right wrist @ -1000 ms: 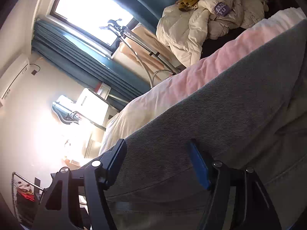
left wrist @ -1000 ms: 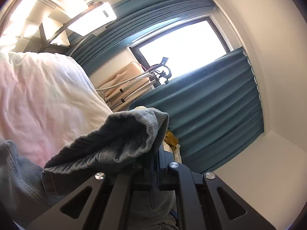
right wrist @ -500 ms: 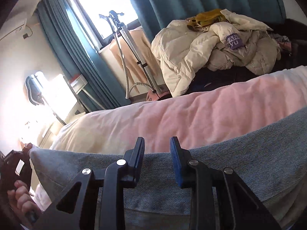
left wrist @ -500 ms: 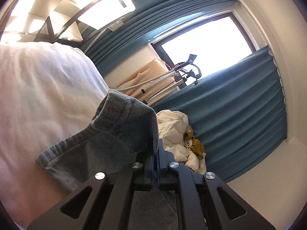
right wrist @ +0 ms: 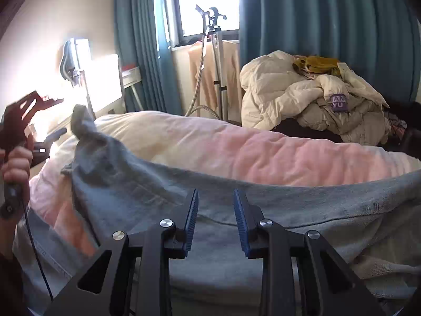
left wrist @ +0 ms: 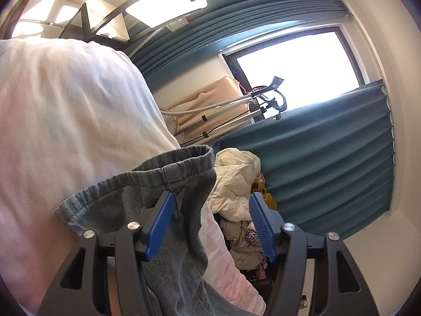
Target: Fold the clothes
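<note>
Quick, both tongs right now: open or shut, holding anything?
Left tongs: open, holding nothing; the jeans hem lies loose by one finger.
Right tongs: open, empty, over the jeans.

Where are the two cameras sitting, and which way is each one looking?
Left wrist: sits on the left gripper, open, tilted sideways, looking over the jeans hem toward the window; only its own fingers show.
Right wrist: sits on the right gripper, open, low over the jeans, looking across the pink duvet toward the window; a hand holding the left gripper shows at far left.
Shared: jeans, cream jacket pile, teal curtains.
</note>
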`<action>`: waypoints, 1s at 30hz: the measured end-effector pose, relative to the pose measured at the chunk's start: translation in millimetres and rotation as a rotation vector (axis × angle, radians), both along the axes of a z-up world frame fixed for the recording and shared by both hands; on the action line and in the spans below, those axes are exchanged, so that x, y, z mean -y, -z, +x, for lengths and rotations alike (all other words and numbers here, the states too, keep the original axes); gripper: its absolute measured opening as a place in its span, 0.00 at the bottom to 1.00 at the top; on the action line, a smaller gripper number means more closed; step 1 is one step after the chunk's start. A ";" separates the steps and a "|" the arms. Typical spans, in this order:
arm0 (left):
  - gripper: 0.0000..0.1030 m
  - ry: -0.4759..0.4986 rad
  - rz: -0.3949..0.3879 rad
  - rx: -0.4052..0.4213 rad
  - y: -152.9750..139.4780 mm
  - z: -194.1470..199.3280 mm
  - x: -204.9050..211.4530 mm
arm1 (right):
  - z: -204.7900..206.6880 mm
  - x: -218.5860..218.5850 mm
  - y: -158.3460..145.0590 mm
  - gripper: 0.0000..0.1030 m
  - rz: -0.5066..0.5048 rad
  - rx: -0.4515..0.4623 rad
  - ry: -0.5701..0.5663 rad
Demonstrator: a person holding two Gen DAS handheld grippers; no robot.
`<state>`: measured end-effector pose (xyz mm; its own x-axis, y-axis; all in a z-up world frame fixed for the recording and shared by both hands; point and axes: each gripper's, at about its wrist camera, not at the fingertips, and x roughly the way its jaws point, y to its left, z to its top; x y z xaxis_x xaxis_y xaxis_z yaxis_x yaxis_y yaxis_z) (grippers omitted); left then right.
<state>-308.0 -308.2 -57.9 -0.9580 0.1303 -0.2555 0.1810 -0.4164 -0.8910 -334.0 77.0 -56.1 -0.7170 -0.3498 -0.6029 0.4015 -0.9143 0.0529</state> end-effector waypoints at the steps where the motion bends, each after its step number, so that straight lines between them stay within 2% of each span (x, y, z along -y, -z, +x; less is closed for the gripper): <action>1: 0.68 -0.005 0.002 0.004 -4.0 6.5 1.3 | 9.7 9.0 -0.6 0.27 0.020 0.005 -0.024; 7: 0.70 0.030 0.138 0.131 22.4 30.9 13.6 | 56.3 55.3 9.1 0.27 0.103 0.059 -0.141; 11: 0.70 0.021 0.284 0.209 79.2 51.3 18.4 | 74.0 78.6 21.4 0.28 0.147 0.089 -0.197; 13: 0.69 0.057 0.368 0.221 106.3 49.9 19.0 | 76.8 87.1 28.6 0.32 0.173 0.096 -0.210; 14: 0.68 0.072 0.387 0.217 113.9 48.0 18.1 | 76.5 90.4 32.5 0.40 0.184 0.099 -0.209; 15: 0.67 0.081 0.387 0.206 116.3 46.0 16.7 | 75.3 92.0 35.4 0.48 0.185 0.098 -0.204; 17: 0.66 0.095 0.370 0.178 114.0 40.8 12.4 | 71.7 93.9 41.3 0.54 0.178 0.095 -0.193; 20: 0.62 0.134 0.339 0.165 111.6 27.6 3.1 | 64.1 96.3 50.3 0.55 0.169 0.088 -0.176; 21: 0.58 0.149 0.327 0.178 113.1 20.8 -1.3 | 61.2 97.6 53.5 0.55 0.172 0.086 -0.169; 24: 0.37 0.152 0.293 0.209 116.8 3.3 -11.8 | 54.3 100.5 59.6 0.55 0.172 0.074 -0.152; 26: 0.25 0.142 0.267 0.200 111.1 0.7 -15.2 | 51.4 102.8 61.9 0.54 0.182 0.070 -0.144; 27: 0.12 0.137 0.254 0.196 108.2 -0.5 -16.9 | 52.2 104.1 61.8 0.51 0.192 0.058 -0.143; 28: 0.07 0.131 0.240 0.191 105.4 -1.8 -18.6 | 53.0 105.4 61.7 0.47 0.203 0.047 -0.142; 30: 0.04 0.121 0.214 0.182 99.6 -4.3 -22.0 | 55.0 108.8 58.7 0.28 0.223 0.023 -0.142</action>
